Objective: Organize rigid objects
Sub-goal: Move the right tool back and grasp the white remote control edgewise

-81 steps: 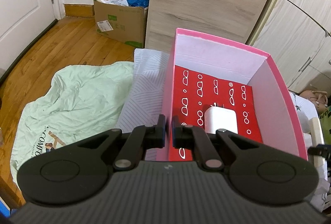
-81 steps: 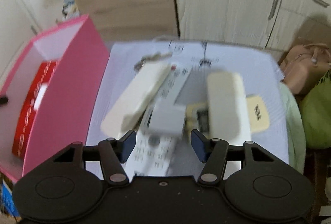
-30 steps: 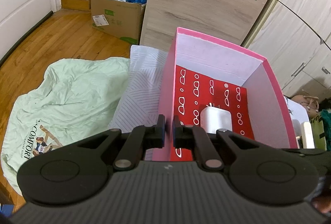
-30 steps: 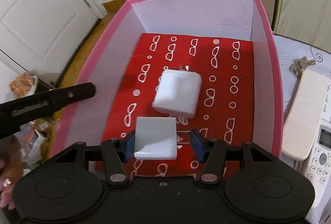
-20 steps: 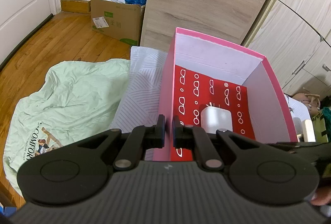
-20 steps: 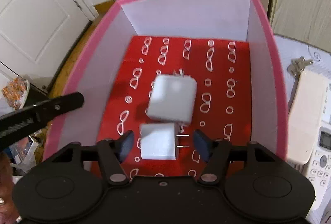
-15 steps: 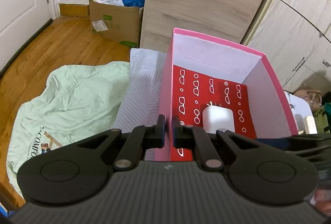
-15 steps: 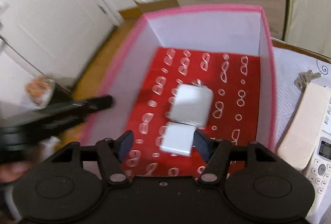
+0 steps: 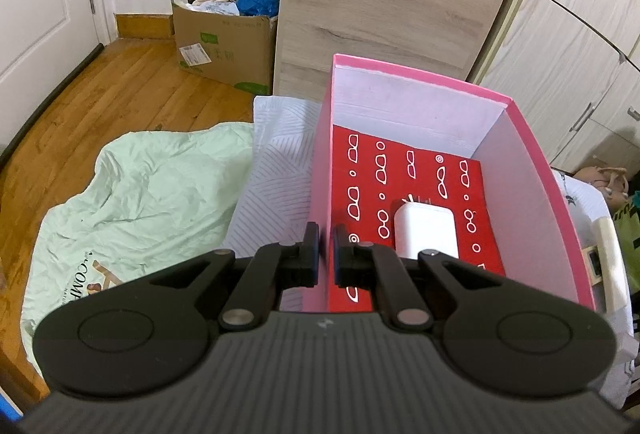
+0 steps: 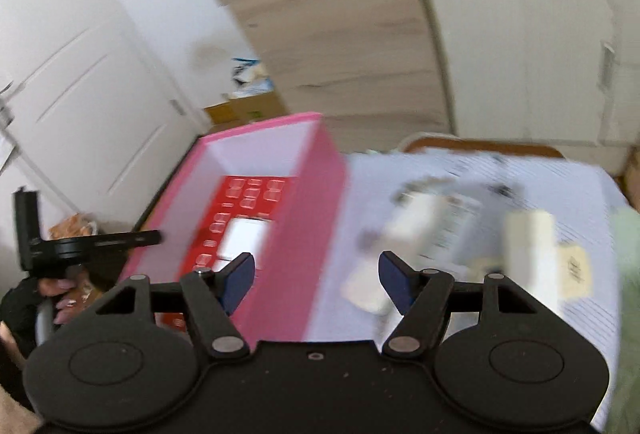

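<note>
An open pink box [image 9: 320, 169] with a red patterned floor stands on a striped sheet. My left gripper [image 9: 326, 258] is shut on the box's left wall, and it also shows side-on as the left gripper [image 10: 158, 236]. A white charger [image 9: 424, 230] lies in the box, seen again as a blurred white charger [image 10: 244, 238]. My right gripper [image 10: 316, 270] hovers over the box's right wall [image 10: 304, 234], jaws opening with nothing between them. To its right, blurred, lie a remote and handset pile [image 10: 452, 230] and a cream block [image 10: 528, 246].
A green cloth [image 9: 140, 193] covers the floor left of the box. A cardboard box [image 9: 224, 41] and a leaning wood panel [image 9: 384, 1] stand behind. Wardrobe doors [image 9: 580, 53] rise at the right. A person's hand [image 10: 60, 286] holds the left tool.
My right gripper let go of a small white charger inside the box, opened wider, then rose and swung right past the box's right wall. The left gripper stayed put.
</note>
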The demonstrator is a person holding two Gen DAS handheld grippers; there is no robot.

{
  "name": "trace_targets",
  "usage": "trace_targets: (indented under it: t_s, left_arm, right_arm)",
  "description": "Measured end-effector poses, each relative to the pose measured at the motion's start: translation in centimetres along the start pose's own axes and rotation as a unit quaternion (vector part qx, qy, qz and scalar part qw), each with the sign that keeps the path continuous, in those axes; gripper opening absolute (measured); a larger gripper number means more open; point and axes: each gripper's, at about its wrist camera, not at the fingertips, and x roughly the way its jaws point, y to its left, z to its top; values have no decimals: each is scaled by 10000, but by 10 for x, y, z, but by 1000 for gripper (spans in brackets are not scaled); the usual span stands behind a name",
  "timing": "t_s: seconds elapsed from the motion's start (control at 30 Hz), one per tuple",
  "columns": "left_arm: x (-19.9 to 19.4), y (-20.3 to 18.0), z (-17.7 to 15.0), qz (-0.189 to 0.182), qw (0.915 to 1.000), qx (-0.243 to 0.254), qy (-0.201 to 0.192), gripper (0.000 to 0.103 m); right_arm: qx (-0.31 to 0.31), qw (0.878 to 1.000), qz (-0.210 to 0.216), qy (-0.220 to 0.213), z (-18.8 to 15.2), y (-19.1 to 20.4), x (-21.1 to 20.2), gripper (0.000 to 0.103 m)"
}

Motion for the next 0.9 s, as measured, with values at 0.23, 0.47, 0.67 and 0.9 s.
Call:
trace_targets:
  t_s: [0.23, 0.47, 0.67, 0.9]
  left_arm:
    - [0, -1, 1, 13, 10000, -25, -4, 6]
    - [0, 0, 3, 24, 10000, -75, 10, 6]
    - [-1, -4, 2, 114, 9999, 3, -4, 6]
    - [-2, -5, 1, 115, 9999, -38, 0, 6]
  right_arm:
    - [759, 9958, -502, 87, -13, -80, -11, 73]
    - [1315, 9863, -940, 331, -32, -143, -5, 68]
    - [1672, 9821, -602, 625, -44, -174, 17, 62]
    - [2346, 9710, 180, 416, -54, -189, 30, 47]
